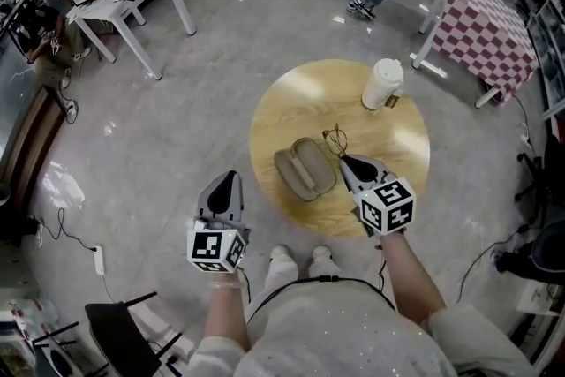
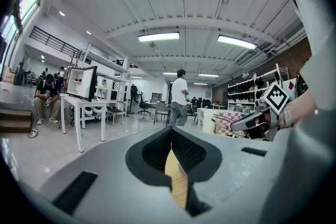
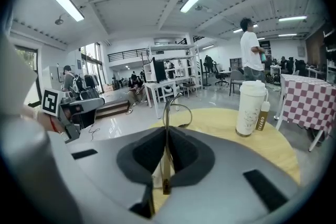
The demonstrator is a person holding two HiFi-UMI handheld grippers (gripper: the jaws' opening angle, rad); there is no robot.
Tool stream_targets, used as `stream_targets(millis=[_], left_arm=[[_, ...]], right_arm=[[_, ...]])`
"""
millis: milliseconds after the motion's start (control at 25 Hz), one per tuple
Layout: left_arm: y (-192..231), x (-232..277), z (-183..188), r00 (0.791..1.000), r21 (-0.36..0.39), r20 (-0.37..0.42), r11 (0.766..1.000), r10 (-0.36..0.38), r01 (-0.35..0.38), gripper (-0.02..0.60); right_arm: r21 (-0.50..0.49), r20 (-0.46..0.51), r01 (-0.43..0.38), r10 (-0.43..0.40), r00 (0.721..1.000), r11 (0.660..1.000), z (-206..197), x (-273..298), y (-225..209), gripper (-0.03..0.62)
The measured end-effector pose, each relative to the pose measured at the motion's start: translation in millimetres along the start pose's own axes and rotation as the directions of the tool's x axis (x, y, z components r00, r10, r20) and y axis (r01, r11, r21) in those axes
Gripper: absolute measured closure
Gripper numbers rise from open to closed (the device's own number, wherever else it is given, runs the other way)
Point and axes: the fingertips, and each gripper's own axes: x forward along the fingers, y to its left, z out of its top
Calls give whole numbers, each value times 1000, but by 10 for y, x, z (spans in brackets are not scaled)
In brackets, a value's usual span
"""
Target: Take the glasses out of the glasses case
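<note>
The right tool (image 1: pixel 342 160) grips the glasses (image 1: pixel 335 139) by the frame, just right of the open case (image 1: pixel 305 169) on the counter (image 1: pixel 397 146). It should lift gently, level. The left tool (image 1: pixel 228 179) is clenched on nothing.

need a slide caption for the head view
Right gripper holds the glasses beside the open case on the round table.

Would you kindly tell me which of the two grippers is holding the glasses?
The right gripper: its jaws are shut on the glasses above the table. The left gripper, shut and empty, is beside the table, over the floor.
</note>
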Motion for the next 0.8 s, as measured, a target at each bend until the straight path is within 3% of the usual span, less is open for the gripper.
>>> stream_targets(millis=[800], left_arm=[[-17, 58, 208, 999, 36, 33, 999, 1, -2, 577]], right_arm=[[17, 156, 38, -41, 987, 999, 315, -217, -192, 577]])
